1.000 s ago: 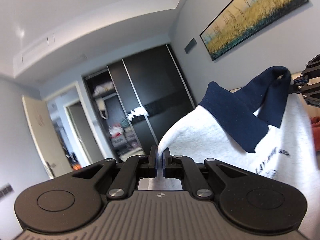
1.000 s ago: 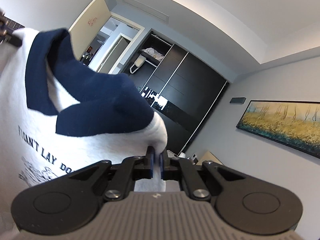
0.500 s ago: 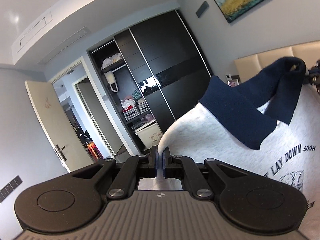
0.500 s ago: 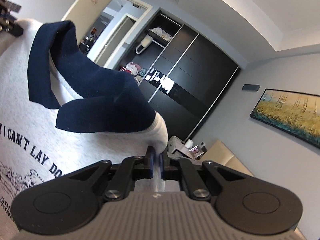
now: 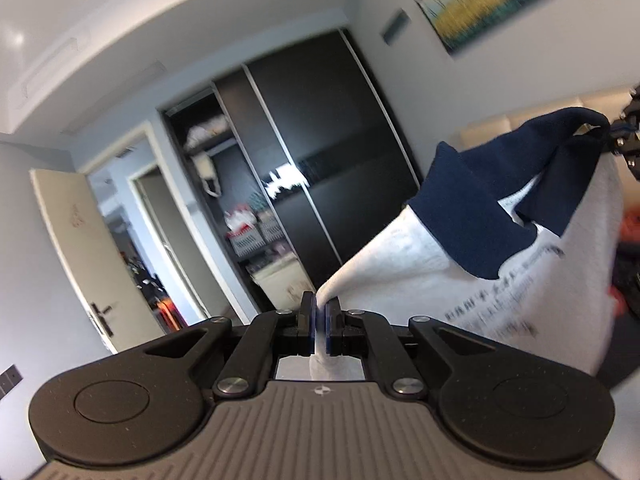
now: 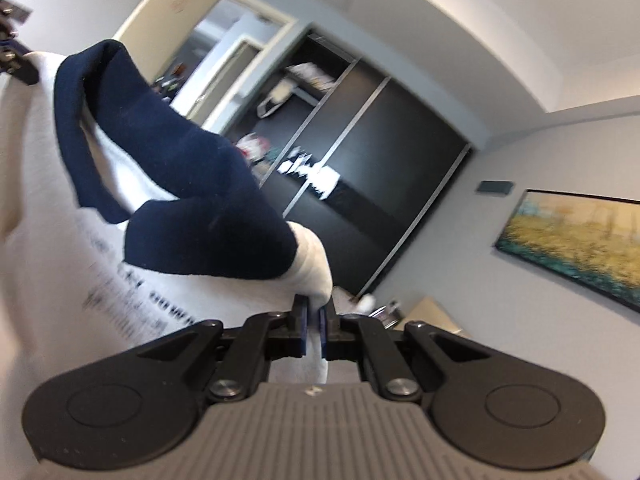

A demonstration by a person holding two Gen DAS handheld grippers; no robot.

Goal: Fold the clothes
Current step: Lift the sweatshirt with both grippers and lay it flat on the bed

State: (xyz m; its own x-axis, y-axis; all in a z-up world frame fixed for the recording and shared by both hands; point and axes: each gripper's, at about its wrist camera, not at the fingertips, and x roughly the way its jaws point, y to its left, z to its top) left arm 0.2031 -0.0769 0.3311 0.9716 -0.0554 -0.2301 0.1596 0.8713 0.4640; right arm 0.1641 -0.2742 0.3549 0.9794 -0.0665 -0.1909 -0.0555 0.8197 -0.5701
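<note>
A white T-shirt [image 5: 440, 264] with a navy collar [image 5: 480, 200] and black printed lettering hangs stretched in the air between both grippers. My left gripper [image 5: 320, 312] is shut on one white shoulder corner of it. In the right wrist view the same T-shirt [image 6: 52, 240] spreads to the left, its navy collar [image 6: 192, 184] drooping forward, and my right gripper [image 6: 314, 312] is shut on the other shoulder corner. The right gripper's tip [image 5: 626, 136] shows at the left wrist view's right edge, and the left gripper's tip [image 6: 12, 60] at the right wrist view's left edge. The shirt's lower part is out of view.
A black sliding wardrobe [image 5: 320, 152] with an open shelf section stands ahead. An open cream door [image 5: 80, 240] is at the left. A yellow and teal painting [image 6: 572, 240] hangs on the grey wall above a beige padded headboard [image 5: 540, 116]. Something orange [image 5: 628, 220] lies behind the shirt.
Both grippers have moved across the room and come lower with the shirt still stretched between them. The wardrobe and door have shifted in both views. The grips are unchanged.
</note>
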